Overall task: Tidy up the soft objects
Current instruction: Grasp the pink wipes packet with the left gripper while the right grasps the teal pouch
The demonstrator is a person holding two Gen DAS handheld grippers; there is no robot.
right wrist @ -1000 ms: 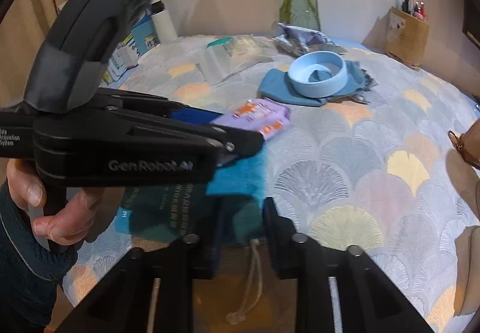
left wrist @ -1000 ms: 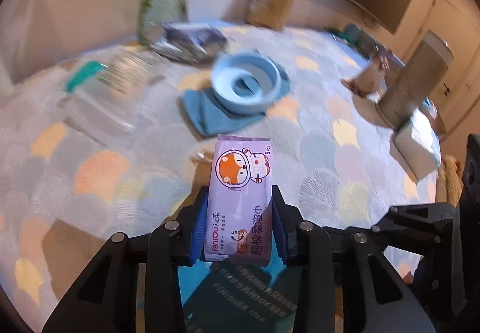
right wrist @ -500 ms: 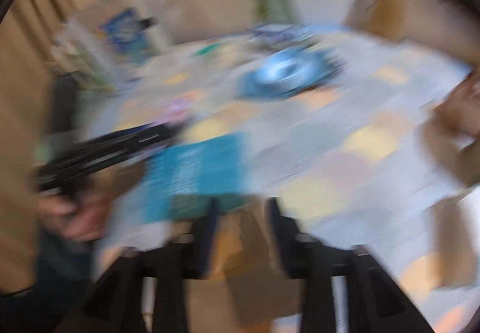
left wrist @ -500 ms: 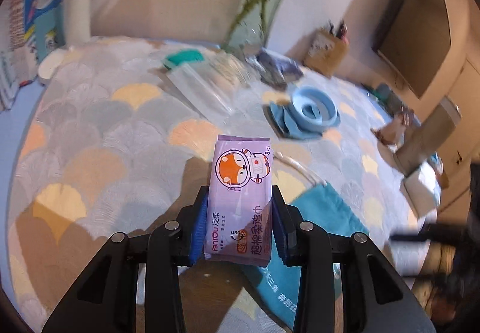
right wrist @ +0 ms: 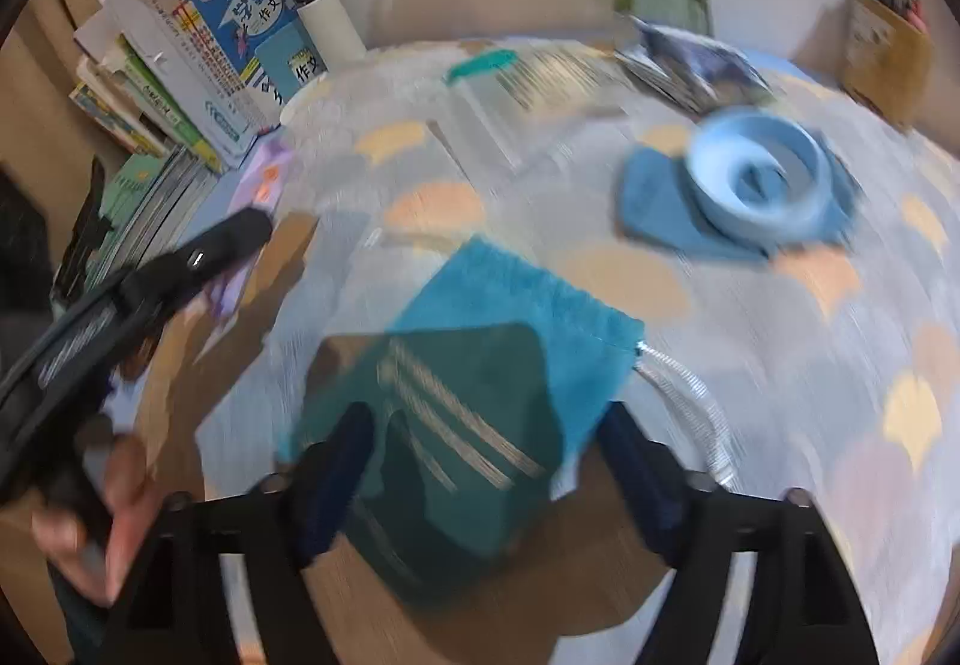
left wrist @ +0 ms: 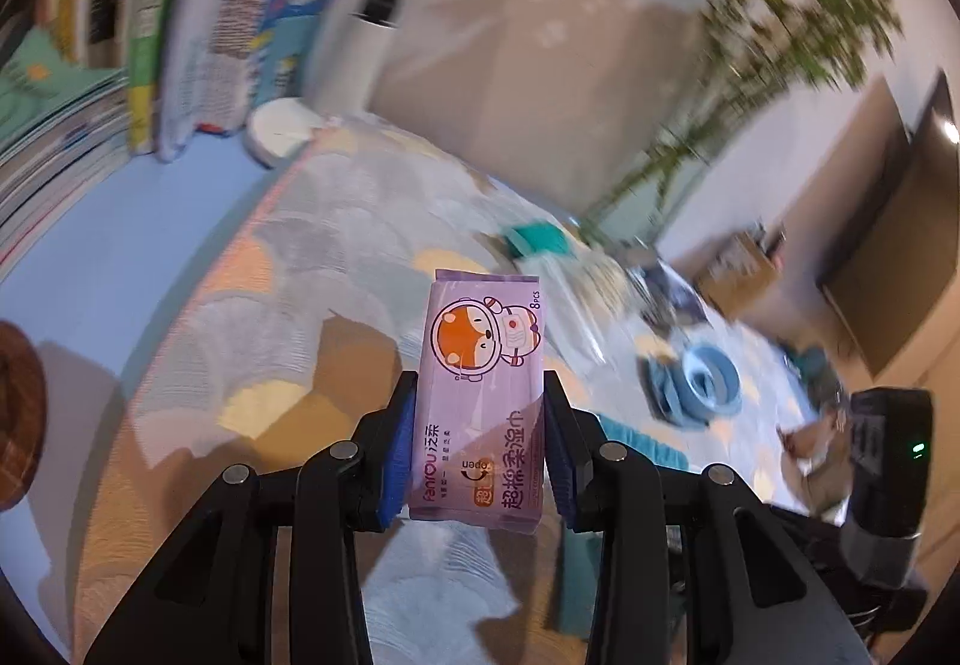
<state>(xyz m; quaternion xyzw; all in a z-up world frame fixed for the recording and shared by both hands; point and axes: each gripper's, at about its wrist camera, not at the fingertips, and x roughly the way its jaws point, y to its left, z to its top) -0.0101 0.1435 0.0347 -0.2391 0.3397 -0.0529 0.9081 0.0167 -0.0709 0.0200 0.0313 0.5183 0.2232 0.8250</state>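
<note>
Left gripper (left wrist: 478,440): fingers clamped on a purple wipes pack (left wrist: 483,395), held above the patterned worktop (left wrist: 312,257). Right gripper (right wrist: 489,470): fingers spread wide, holding nothing, over a teal drawstring pouch (right wrist: 510,329) lying flat on the worktop. Blue bowl (right wrist: 759,176) on a blue cloth (right wrist: 651,209), further back.

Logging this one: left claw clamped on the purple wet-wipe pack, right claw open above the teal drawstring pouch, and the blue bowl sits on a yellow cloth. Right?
One slip: the cloth under the blue bowl is blue, not yellow, as the right wrist view shows. The rest holds: the left claw is clamped on the purple wet-wipe pack, and the right claw is open above the teal drawstring pouch.
</note>
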